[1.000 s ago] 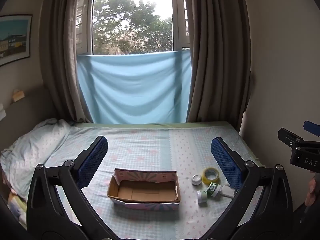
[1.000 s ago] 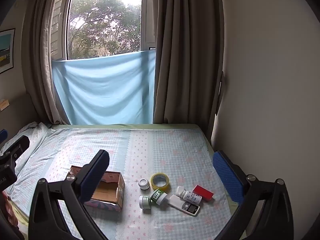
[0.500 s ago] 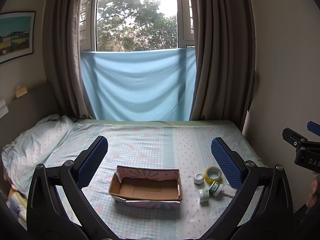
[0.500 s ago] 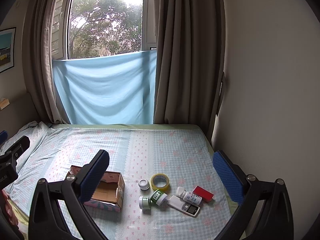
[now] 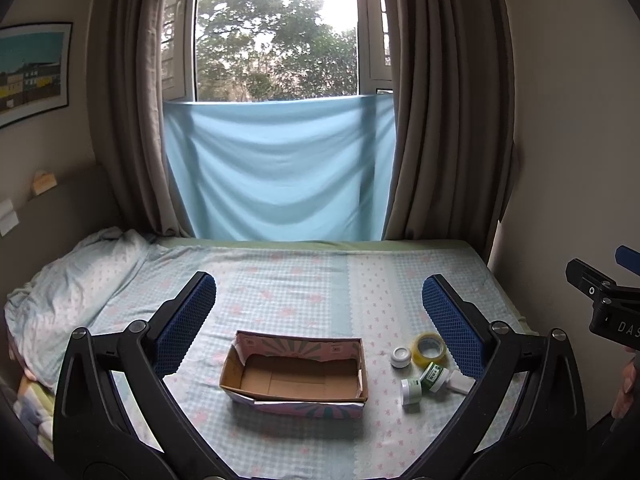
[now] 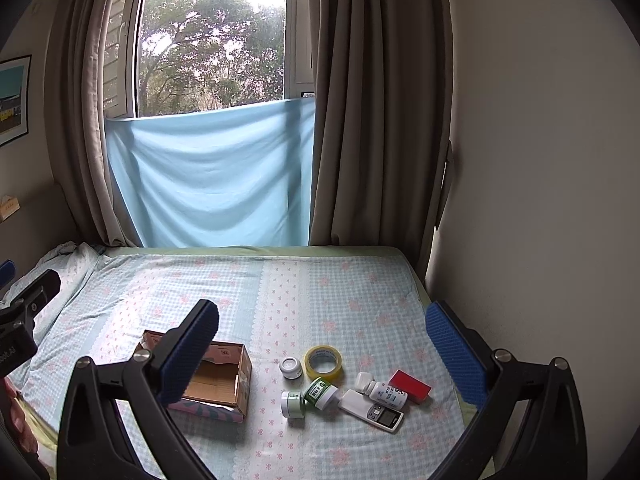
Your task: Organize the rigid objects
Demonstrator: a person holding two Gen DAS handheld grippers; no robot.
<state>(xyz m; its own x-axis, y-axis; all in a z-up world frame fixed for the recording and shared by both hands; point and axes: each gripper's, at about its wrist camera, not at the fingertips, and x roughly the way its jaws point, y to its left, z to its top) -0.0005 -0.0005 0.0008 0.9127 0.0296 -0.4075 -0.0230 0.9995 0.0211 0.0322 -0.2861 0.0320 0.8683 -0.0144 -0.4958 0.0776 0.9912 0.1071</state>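
So from the left wrist view the pile of small stuff is half hidden: the left gripper (image 5: 320, 308)'s right finger (image 5: 452, 324) covers the remote and the red box, and only a white corner of something pokes out at about 4 o'clock. The right wrist view shows the whole bunch, though the labels on the bottles are too small to read. Over there the right gripper (image 6: 322, 338)'s left finger (image 6: 190, 350) blocks the near-left part of the cardboard box (image 6: 224, 380), so I can't see all of its inside from that side. From the left view the box (image 5: 296, 374) looks like bare cardboard inside.

Both grippers hang above the bed (image 6: 320, 292), jaws spread wide, nothing between them, nothing touched. The right one peeks into the left view at 3 o'clock, cut off by the edge.

On the sheet, right of the box: a tape roll (image 6: 323, 362), a small white jar (image 6: 291, 368) just beside it at 9 o'clock, a green-labelled jar (image 6: 293, 403) and a green bottle (image 6: 321, 392) lying on its side nearer us, then a white bottle (image 6: 382, 391), a white remote (image 6: 372, 410) and a red box (image 6: 410, 386) towards 4 o'clock. All of it sits outside the box.
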